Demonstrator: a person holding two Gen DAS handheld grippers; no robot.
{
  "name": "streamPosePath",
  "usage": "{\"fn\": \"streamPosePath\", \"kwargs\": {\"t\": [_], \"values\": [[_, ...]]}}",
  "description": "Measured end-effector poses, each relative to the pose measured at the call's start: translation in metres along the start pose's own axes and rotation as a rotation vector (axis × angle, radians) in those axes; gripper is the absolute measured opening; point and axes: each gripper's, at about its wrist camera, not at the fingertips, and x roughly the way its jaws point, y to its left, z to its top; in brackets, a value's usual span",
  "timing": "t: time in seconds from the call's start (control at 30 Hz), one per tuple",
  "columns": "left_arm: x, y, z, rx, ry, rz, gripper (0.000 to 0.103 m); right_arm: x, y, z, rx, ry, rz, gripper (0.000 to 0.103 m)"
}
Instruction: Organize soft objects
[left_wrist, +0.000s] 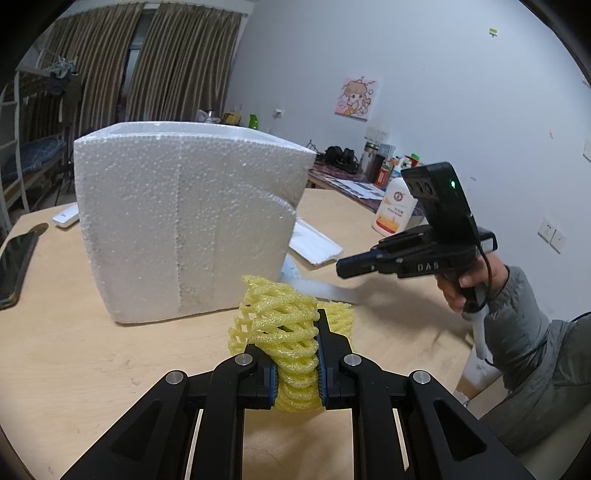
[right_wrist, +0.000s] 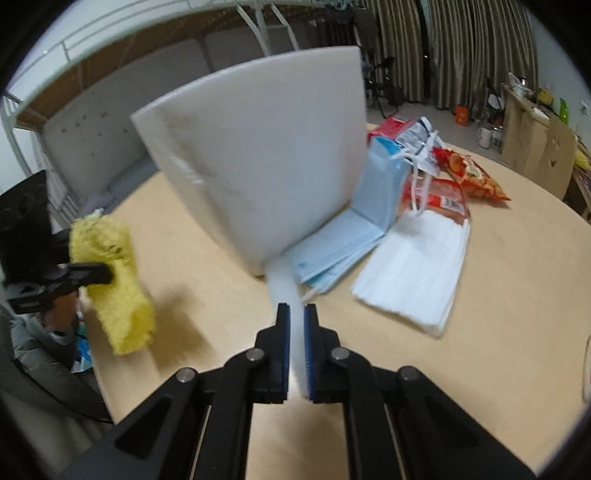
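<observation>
My left gripper (left_wrist: 295, 325) is shut on a yellow foam net sleeve (left_wrist: 284, 332) and holds it just in front of a white styrofoam box (left_wrist: 177, 221). In the right wrist view the sleeve (right_wrist: 114, 288) shows at the left, held above the wooden table (right_wrist: 498, 314). My right gripper (right_wrist: 296, 314) is shut on a white foam strip (right_wrist: 286, 284) that runs toward the box (right_wrist: 258, 155). The right gripper (left_wrist: 351, 266) also shows in the left wrist view, to the right of the box. Blue face masks (right_wrist: 347, 243) and white face masks (right_wrist: 417, 266) lie beside the box.
Red snack bags (right_wrist: 469, 173) lie behind the masks. A phone (left_wrist: 14, 266) and a white remote (left_wrist: 66, 216) lie at the table's left. A lotion bottle (left_wrist: 395, 206) stands at the right by a cluttered desk. White masks (left_wrist: 314, 243) lie right of the box.
</observation>
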Motion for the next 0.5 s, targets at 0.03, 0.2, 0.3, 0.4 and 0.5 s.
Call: {"fn": "streamPosePath", "kwargs": {"t": [0.03,0.2,0.3,0.4,0.5], "values": [[0.0,0.0,-0.001,0.006,0.001,0.001,0.016,0.001,0.005,-0.002,-0.01,-0.001,0.003,0.01],[-0.005,-0.001,-0.002,0.024,0.001,-0.002,0.016,0.01,0.029,-0.009,-0.193,0.042,-0.129,0.01],[-0.004,-0.001,-0.001,0.027,0.002,0.004,0.016,0.02,0.032,-0.011,-0.24,0.083,-0.118,0.01],[-0.003,-0.001,0.0,0.024,0.003,0.008,0.016,0.034,0.029,-0.008,-0.277,0.109,-0.141,0.016],[-0.001,-0.001,0.0,0.026,0.011,0.012,0.016,0.042,0.025,-0.005,-0.281,0.115,-0.159,0.023]]}}
